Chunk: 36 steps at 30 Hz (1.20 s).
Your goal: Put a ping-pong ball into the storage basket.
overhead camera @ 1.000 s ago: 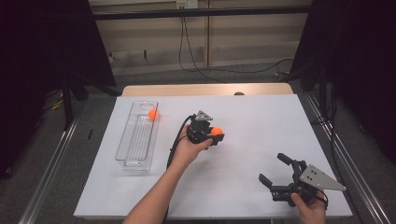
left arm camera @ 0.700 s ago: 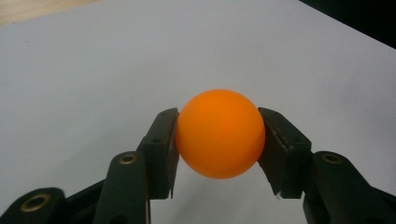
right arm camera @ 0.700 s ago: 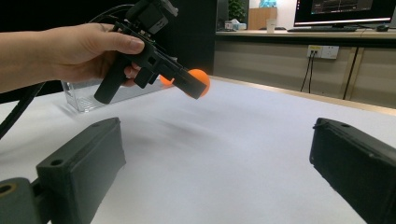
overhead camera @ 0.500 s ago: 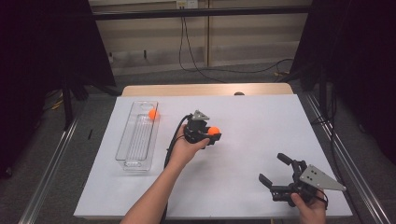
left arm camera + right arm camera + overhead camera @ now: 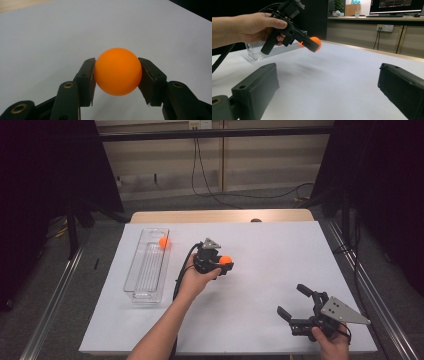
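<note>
An orange ball (image 5: 117, 71) is clamped in the left claw (image 5: 221, 265), the clear tray (image 5: 134, 281) lying leftward; the right claw (image 5: 295, 306) is held apart.

I see the white table (image 5: 260, 285) evenly lit from overhead under dim, dark surroundings. Shadows fall soft. My right gripper view blurs its near black jaws; the orange ball (image 5: 117, 71) looks sharp, glare-free.

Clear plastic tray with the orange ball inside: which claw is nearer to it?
Left. The left claw is just right of the clear plastic tray; the right claw sits far off at the table's near right.
</note>
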### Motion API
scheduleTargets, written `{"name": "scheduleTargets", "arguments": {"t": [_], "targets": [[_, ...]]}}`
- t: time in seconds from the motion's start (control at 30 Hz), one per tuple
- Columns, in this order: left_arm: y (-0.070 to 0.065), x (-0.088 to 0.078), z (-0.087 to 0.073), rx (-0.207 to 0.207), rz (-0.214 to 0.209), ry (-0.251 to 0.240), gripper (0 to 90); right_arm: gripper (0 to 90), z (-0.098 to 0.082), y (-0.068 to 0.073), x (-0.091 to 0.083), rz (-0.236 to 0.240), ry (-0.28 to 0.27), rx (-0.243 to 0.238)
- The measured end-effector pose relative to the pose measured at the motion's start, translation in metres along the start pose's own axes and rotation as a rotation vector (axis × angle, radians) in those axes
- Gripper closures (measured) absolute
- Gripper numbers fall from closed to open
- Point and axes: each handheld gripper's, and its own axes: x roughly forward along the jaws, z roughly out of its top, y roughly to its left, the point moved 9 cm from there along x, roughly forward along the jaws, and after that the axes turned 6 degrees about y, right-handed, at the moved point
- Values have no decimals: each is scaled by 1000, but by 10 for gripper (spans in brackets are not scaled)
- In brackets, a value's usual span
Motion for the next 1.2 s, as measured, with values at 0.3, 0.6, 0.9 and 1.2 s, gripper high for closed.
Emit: {"name": "scheduleTargets", "arguments": {"t": [0.3, 0.6, 0.9, 1.2], "targets": [[4, -2, -3, -12, 7, 0, 510, 24, 0, 0, 0, 0, 0, 1], [8, -5, -4, -5, 14, 2, 510, 24, 0, 0, 0, 0, 0, 1], [12, -8, -6, -12, 23, -1, 510, 24, 0, 0, 0, 1, 0, 1], [15, -10, -7, -14, 30, -2, 510, 24, 0, 0, 0, 2, 0, 1]]}}
